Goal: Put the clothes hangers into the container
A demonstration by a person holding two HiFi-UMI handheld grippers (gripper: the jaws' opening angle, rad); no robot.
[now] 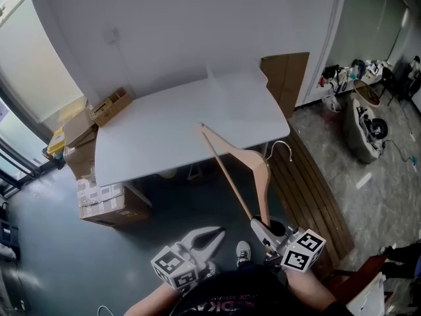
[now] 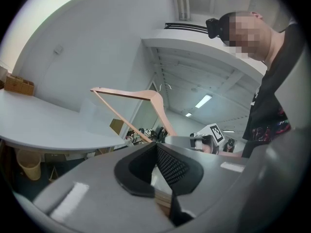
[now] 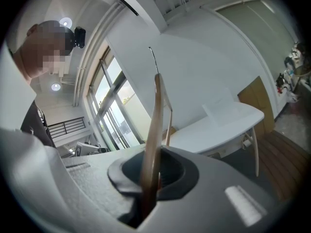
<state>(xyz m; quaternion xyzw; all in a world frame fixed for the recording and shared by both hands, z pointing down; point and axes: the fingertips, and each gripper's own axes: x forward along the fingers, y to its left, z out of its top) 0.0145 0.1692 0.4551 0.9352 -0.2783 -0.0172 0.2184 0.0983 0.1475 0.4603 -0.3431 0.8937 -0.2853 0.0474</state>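
A wooden clothes hanger (image 1: 247, 158) with a metal hook sticks up and away from my right gripper (image 1: 262, 228), which is shut on one end of it. It hangs in the air in front of the white table (image 1: 151, 143). In the right gripper view the hanger (image 3: 154, 125) rises straight out from between the jaws. A clear plastic container (image 1: 240, 97) stands on the table's far right part. My left gripper (image 1: 214, 236) is low beside the right one, its pads (image 2: 170, 166) closed together on nothing. The hanger (image 2: 155, 98) also shows in the left gripper view.
Cardboard boxes (image 1: 99, 203) are stacked left of the table, with another open box (image 1: 108, 107) by the wall. A slatted wooden bench (image 1: 309, 196) runs along the right. A cardboard sheet (image 1: 286, 78) leans on the wall. A wastebasket (image 2: 26, 164) stands under the table.
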